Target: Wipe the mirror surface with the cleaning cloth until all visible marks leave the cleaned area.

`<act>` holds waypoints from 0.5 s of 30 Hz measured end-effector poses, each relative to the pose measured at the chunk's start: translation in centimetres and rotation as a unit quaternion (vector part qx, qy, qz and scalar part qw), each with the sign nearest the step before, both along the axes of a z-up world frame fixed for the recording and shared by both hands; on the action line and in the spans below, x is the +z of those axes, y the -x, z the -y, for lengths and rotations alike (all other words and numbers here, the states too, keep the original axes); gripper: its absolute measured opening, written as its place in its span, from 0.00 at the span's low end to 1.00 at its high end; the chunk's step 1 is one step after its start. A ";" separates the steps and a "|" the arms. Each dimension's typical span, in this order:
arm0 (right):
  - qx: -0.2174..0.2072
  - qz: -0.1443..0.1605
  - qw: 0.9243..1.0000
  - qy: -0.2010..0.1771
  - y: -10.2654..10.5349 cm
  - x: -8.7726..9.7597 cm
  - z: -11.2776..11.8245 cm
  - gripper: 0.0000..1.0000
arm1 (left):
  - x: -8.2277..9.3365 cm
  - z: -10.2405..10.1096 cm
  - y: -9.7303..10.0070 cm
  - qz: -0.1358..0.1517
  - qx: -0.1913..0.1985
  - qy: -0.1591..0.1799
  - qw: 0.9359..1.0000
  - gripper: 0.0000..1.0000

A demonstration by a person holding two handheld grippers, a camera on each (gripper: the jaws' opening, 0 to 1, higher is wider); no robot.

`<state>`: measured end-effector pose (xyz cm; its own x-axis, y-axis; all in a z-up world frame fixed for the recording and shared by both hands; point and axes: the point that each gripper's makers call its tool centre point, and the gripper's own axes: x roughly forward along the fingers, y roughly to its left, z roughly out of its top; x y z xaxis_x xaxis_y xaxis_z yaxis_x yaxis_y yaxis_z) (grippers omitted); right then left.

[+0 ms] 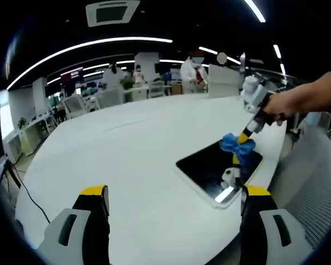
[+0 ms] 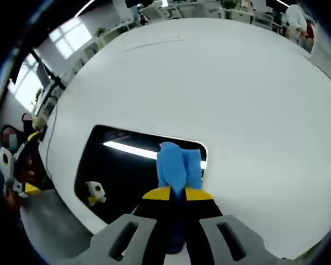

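Note:
A dark rectangular mirror (image 1: 209, 168) (image 2: 118, 168) lies flat on the white table near its edge. My right gripper (image 2: 176, 194) (image 1: 244, 138) is shut on a blue cleaning cloth (image 2: 178, 165) (image 1: 237, 146), which rests on the mirror's far corner. A hand holds that gripper from the right in the left gripper view. My left gripper (image 1: 174, 193) stands open above the table, well short of the mirror, with nothing between its fingers. The mirror reflects ceiling lights and the gripper.
The large white round table (image 1: 127, 149) (image 2: 209, 83) stretches away from the mirror. A grey mesh chair (image 1: 311, 182) stands beside the table edge. Desks, chairs and several people fill the office at the back.

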<state>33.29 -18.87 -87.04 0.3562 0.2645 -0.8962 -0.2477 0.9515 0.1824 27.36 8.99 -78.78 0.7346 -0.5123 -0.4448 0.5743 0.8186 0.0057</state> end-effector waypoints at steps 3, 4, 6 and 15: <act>0.002 0.000 1.000 0.002 -0.5 0.0 0.0 0.01 | 0.0 0.0 0.0 -0.001 0.000 0.000 1.000 1.00; 0.003 0.001 1.000 0.003 -0.7 0.0 0.0 0.01 | 0.0 0.0 0.0 -0.001 0.001 -0.001 1.000 1.00; 0.003 0.001 1.000 0.004 -1.1 0.0 0.0 0.01 | 0.0 -0.1 0.0 -0.001 0.001 -0.001 1.000 1.00; -0.004 0.004 1.000 0.001 -2.5 -0.1 0.2 0.01 | -0.1 -0.1 0.0 -0.003 0.000 -0.004 1.000 1.00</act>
